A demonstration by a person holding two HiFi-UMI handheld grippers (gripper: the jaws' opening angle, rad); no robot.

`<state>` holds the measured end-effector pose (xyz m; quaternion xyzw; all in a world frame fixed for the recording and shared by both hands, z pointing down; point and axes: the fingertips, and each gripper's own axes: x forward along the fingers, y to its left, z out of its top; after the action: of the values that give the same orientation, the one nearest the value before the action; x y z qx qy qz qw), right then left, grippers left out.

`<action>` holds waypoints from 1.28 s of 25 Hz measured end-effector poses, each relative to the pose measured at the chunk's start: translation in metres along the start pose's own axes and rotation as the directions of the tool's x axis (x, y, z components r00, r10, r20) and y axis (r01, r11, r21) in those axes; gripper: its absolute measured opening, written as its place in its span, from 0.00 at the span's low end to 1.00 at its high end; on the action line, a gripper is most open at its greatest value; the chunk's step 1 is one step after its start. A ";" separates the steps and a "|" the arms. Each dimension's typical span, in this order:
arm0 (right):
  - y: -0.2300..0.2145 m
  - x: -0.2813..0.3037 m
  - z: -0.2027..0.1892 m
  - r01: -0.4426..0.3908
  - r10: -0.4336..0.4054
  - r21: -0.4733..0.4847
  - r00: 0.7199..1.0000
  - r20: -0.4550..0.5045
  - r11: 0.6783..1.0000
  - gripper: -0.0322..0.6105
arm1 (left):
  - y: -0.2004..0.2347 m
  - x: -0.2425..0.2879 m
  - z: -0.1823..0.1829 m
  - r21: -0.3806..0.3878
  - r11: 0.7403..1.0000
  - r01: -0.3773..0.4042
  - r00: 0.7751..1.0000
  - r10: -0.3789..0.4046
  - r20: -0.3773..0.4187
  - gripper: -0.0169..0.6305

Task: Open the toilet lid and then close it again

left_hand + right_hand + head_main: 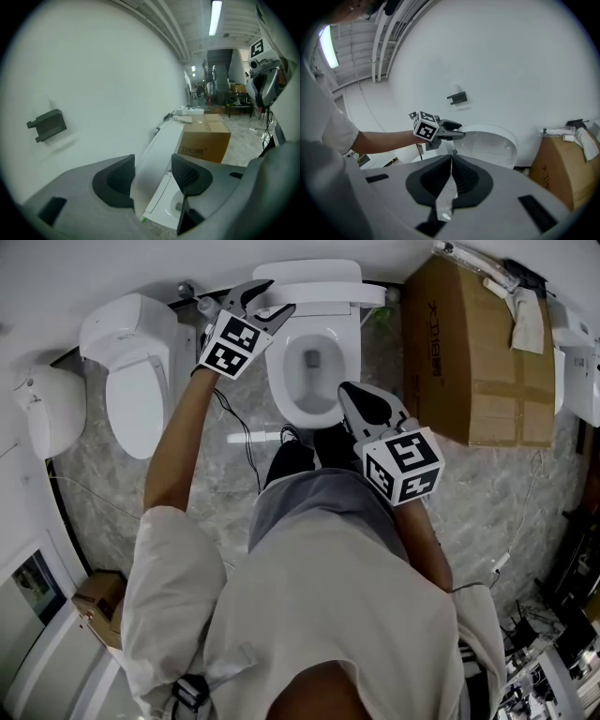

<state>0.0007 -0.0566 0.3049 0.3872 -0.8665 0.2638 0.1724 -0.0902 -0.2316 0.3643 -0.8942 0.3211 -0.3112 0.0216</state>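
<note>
**Left fingers on the raised toilet lid, right fingers closed and empty**

Seen from my head, I stand over a white toilet bowl [314, 381] at the top centre of the frame. The toilet lid [309, 273] is raised and stands upright against the white wall at the top edge.

My left gripper [279, 294] reaches to the upper left of the bowl, at the lid's left edge. In the left gripper view the left gripper [152, 176] has its two dark fingers [115, 180] set apart, and the lid [161, 140] runs up between them, filling the gap. They look clamped on its edge.

My right gripper [349, 392] hangs at the centre of the frame, just below the bowl. In the right gripper view its fingers [461, 176] are pressed together with nothing between them. Beyond them, the upright lid [492, 140] sits at mid-frame.

A brown cardboard box [469, 352] stands on the floor at the upper right, just beside the toilet. A second white toilet [141, 371] sits at the upper left.
</note>
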 end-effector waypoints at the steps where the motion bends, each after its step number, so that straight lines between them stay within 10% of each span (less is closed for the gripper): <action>1: 0.000 0.000 0.000 -0.001 0.001 -0.001 1.000 -0.001 1.000 0.07 | -0.001 0.000 0.000 0.001 1.000 0.000 1.000 0.000 0.001 0.37; 32: 0.011 -0.010 -0.014 0.028 -0.028 0.009 1.000 -0.004 1.000 0.07 | -0.043 -0.018 -0.023 0.046 0.999 -0.002 1.000 0.002 -0.009 0.37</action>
<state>-0.0003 -0.0364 0.3072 0.3994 -0.8594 0.2660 0.1762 -0.0901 -0.1834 0.3829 -0.8918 0.3149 -0.3223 0.0413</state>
